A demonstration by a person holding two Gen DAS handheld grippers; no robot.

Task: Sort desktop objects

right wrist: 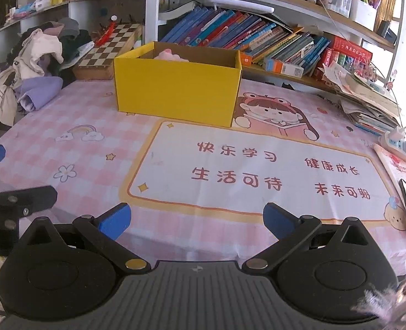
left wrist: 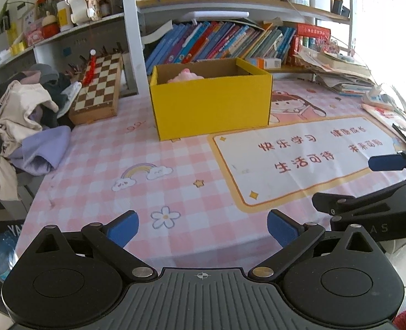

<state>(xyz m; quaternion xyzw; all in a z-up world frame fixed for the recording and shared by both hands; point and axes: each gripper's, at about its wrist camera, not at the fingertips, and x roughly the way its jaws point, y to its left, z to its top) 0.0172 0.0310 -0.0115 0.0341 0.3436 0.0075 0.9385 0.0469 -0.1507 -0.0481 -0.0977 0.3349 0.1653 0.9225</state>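
We are holding the left gripper (left wrist: 203,229) above the near edge of the table (left wrist: 98,165), its blue-padded jaws spread wide with nothing between them. We are holding the right gripper (right wrist: 197,221) just beside it along the same near edge, jaws equally wide apart and gripping nothing; in the left wrist view one of its blue fingertips (left wrist: 386,162) is showing at the right border.

The yellow box (left wrist: 211,104) is sitting toward the far edge of the table, about midway along it, open at the top. A pink soft object (left wrist: 185,77) is lying inside against the far left of the box; we cannot tell what it is, since only its top is peeking over the rim.

A chessboard (left wrist: 99,85) is leaning near the far left corner, beside a pile of clothes (left wrist: 24,121) spilling over the left edge. Rows of books (right wrist: 258,41) are standing on the shelf behind the box, and a stack of papers (right wrist: 368,96) is resting at the far right corner. The pink checked cloth between box and grippers is carrying only its printed pictures.
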